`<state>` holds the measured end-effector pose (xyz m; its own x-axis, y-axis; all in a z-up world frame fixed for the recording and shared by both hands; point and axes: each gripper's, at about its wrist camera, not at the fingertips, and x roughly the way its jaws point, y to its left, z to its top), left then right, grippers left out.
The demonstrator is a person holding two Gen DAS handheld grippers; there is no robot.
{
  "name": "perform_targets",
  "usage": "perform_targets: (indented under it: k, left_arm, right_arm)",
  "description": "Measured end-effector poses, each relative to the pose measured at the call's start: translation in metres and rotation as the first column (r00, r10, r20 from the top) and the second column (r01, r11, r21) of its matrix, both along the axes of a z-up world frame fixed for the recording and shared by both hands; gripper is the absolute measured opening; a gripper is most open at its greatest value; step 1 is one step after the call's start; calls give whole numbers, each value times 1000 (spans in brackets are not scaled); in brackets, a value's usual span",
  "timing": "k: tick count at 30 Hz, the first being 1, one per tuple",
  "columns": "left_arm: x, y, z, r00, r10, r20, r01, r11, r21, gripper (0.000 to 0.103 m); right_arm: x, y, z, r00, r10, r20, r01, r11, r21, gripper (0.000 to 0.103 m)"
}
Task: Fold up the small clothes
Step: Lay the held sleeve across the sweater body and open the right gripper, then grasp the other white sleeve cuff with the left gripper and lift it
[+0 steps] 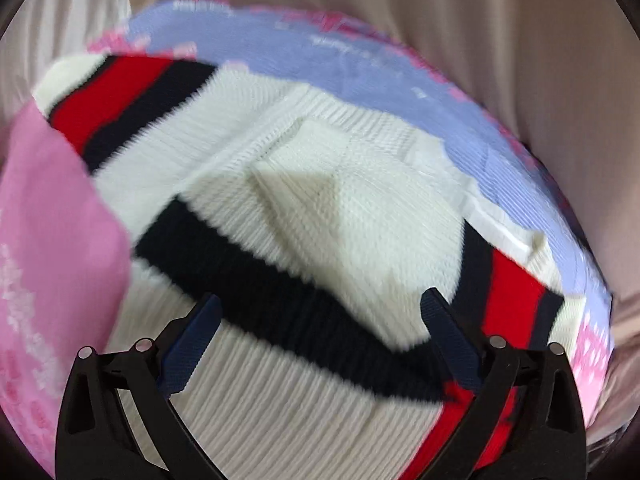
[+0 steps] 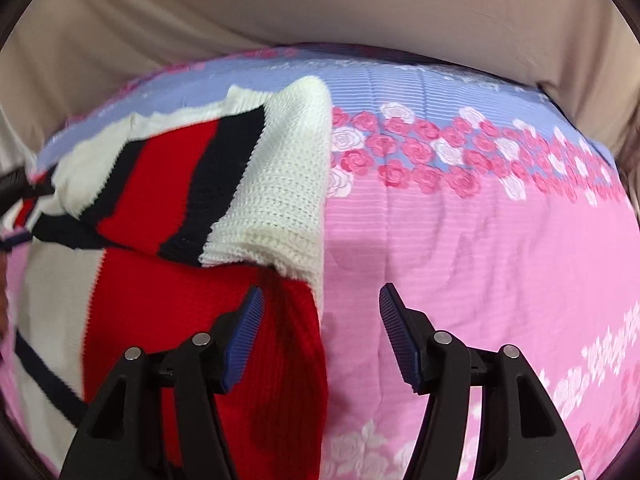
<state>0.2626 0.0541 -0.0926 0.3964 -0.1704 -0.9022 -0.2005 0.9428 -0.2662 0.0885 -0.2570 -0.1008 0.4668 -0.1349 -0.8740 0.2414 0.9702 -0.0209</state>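
A small knitted sweater point(image 1: 340, 216), white with red and navy stripes, lies on a pink and lilac floral bedsheet point(image 1: 60, 248). In the left wrist view it fills the middle, with a sleeve folded across its body. My left gripper point(image 1: 320, 308) is open just above the sweater's navy stripe, holding nothing. In the right wrist view the sweater point(image 2: 192, 240) lies at the left with a striped sleeve folded over the red body. My right gripper point(image 2: 320, 296) is open and empty over the sweater's right edge, its left finger point(image 2: 244, 336) above the red knit.
The floral bedsheet point(image 2: 460, 260) spreads to the right of the sweater in the right wrist view. A beige curtain or cloth point(image 2: 320, 4) hangs behind the bed's far edge, and also shows in the left wrist view point(image 1: 500, 40).
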Motion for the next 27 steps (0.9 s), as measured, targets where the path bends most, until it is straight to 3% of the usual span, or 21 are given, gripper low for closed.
perform_targets:
  k: [1,2,3,4,5,6,10,12,14,15,21,24,27]
  left_arm:
    - [8,2,-5,1000,7,-4,-7,1000,-25,82]
    - [12,2,-7,1000,10,-9,-11,999,-39,57]
    - [17,3,-9,1000,17,-16,-18,999,-49,48]
    - [19,3,-7,1000,24,-8,-24,998,-49,23]
    - [21,4,-3,1000,15,11,-15,997,-73,6]
    - [21,6,7,999,13,48,-8,995,-98,5]
    - [-3,12,48,985,1,175,17,995,-102,5]
    - [-14,12,36,987,-15,160,23,999,-48,5]
    - [-16,7,1,998,-30,64,30,1000,-1,5]
    - [-20,8,-8,999,-26,32,26,1000,0,5]
    - [-27,11,-10,997,-44,56,43,999,7,6]
    - [-25,13,-11,997,-56,59,56,998,9,6]
    - [-24,14,-9,997,-52,62,52,999,7,6]
  right_arm:
    - [5,3,-2,1000,12,0,-12,1000,-17,59]
    - [13,6,-5,1000,28,4,-28,999,-32,59]
    - [20,8,-7,999,41,5,-41,999,-35,59]
    - [26,7,-7,999,47,10,-47,999,-21,47]
    - [30,5,-4,999,44,15,-44,999,3,33]
    - [32,1,2,999,24,36,-26,999,39,14]
    - [14,-20,37,983,-63,172,44,993,112,13]
    - [11,-30,24,986,-93,138,74,988,137,13]
    - [17,-36,-12,995,-100,14,97,984,148,13]
    - [15,-36,-19,995,-100,12,97,984,149,13]
    - [-8,-35,19,991,-127,50,117,979,166,16]
    - [-35,-32,51,972,-190,138,159,965,210,21]
    - [-14,-11,65,983,-100,156,67,976,207,18]
